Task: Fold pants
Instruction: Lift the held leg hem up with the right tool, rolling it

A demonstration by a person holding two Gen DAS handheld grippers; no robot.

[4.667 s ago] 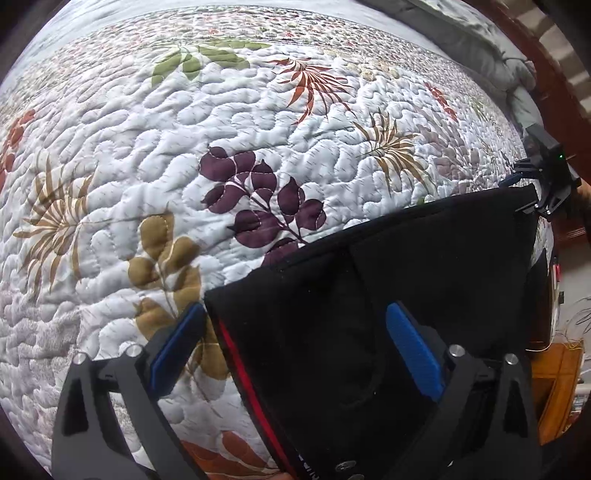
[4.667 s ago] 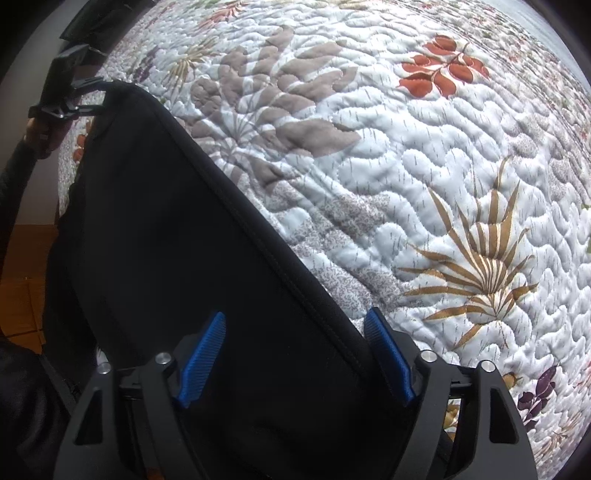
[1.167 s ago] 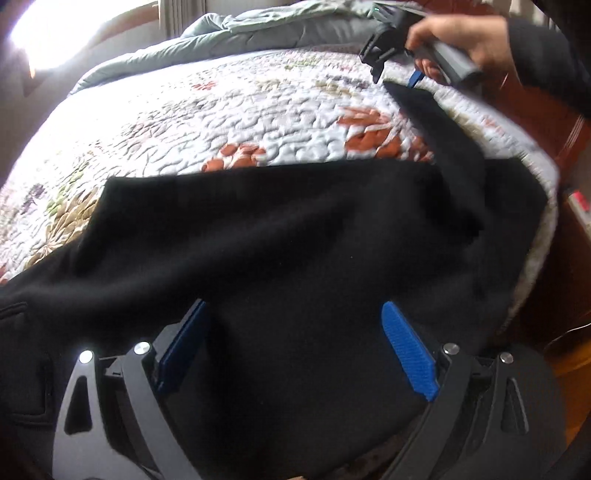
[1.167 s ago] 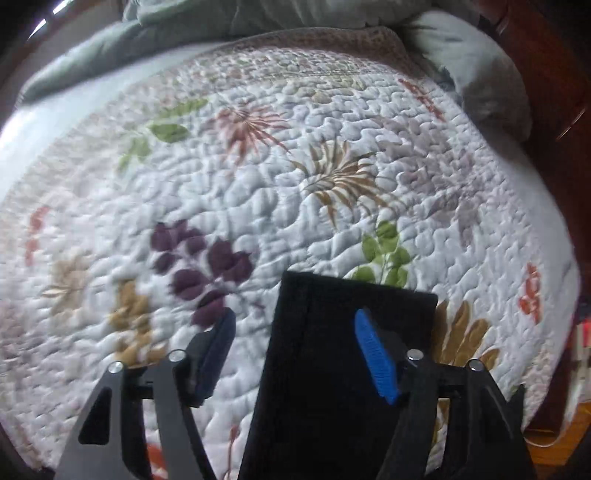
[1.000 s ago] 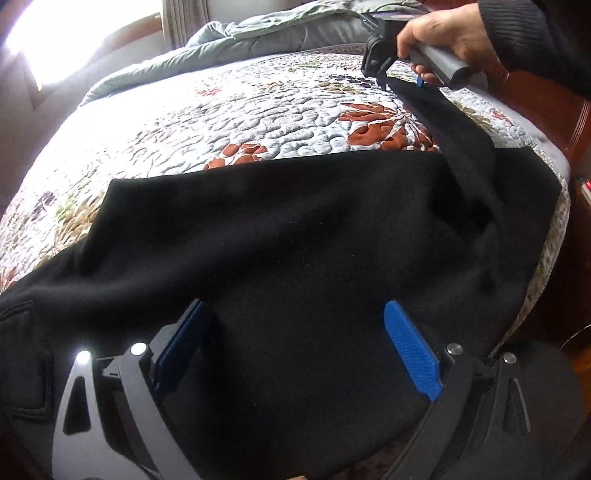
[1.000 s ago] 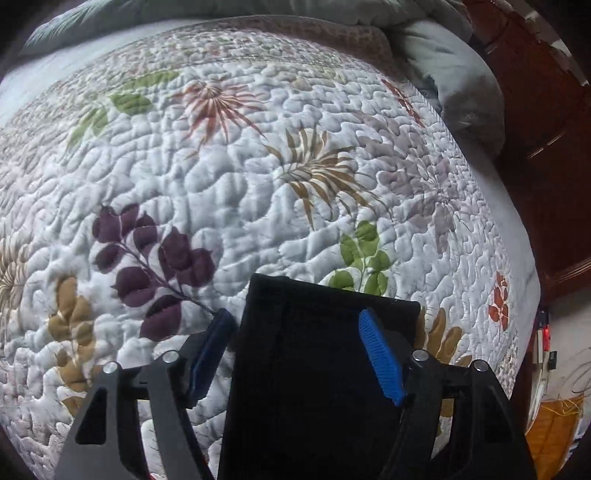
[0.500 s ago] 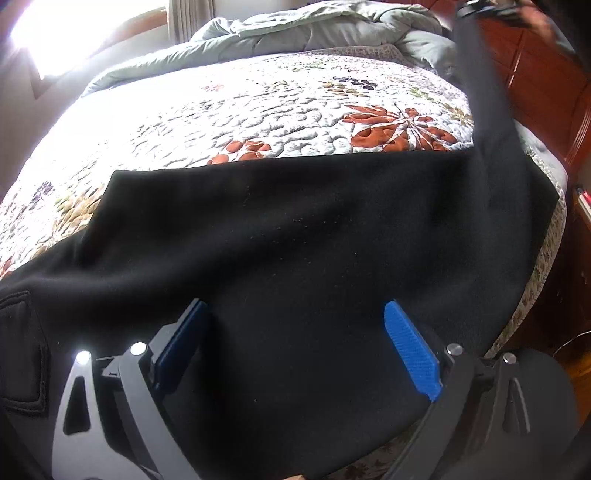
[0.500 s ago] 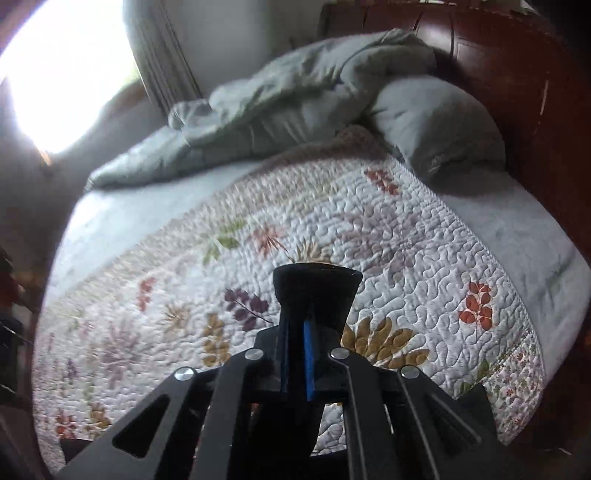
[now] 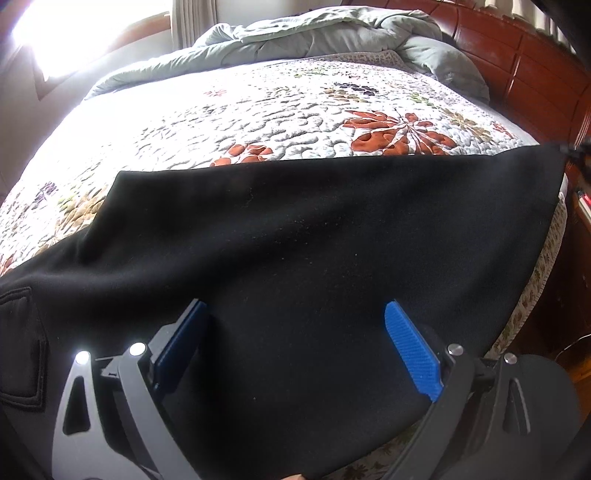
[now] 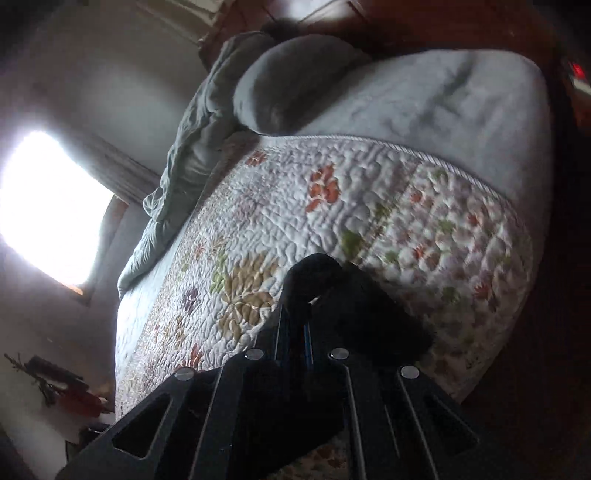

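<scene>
Black pants [image 9: 314, 236] lie spread across the near part of a floral quilt [image 9: 288, 110] on a bed. My left gripper [image 9: 295, 332] is open, its blue pads wide apart over the black cloth, holding nothing. My right gripper [image 10: 295, 325] is shut on a bunched end of the pants [image 10: 351, 306] and holds it up above the quilt [image 10: 332, 206]. In the left wrist view that held corner is pulled taut at the far right edge [image 9: 554, 155].
A grey-green duvet [image 9: 314, 33] and pillow [image 10: 295, 85] are heaped at the head of the bed. A dark wooden headboard [image 9: 524, 62] stands at the right. A bright window [image 10: 44, 206] is at the left. The bed edge drops off at the right [image 9: 543, 266].
My right gripper shut on the pants' end, lifted it and swung it out to the right, pulling the cloth flat. My left gripper stayed open over the pants.
</scene>
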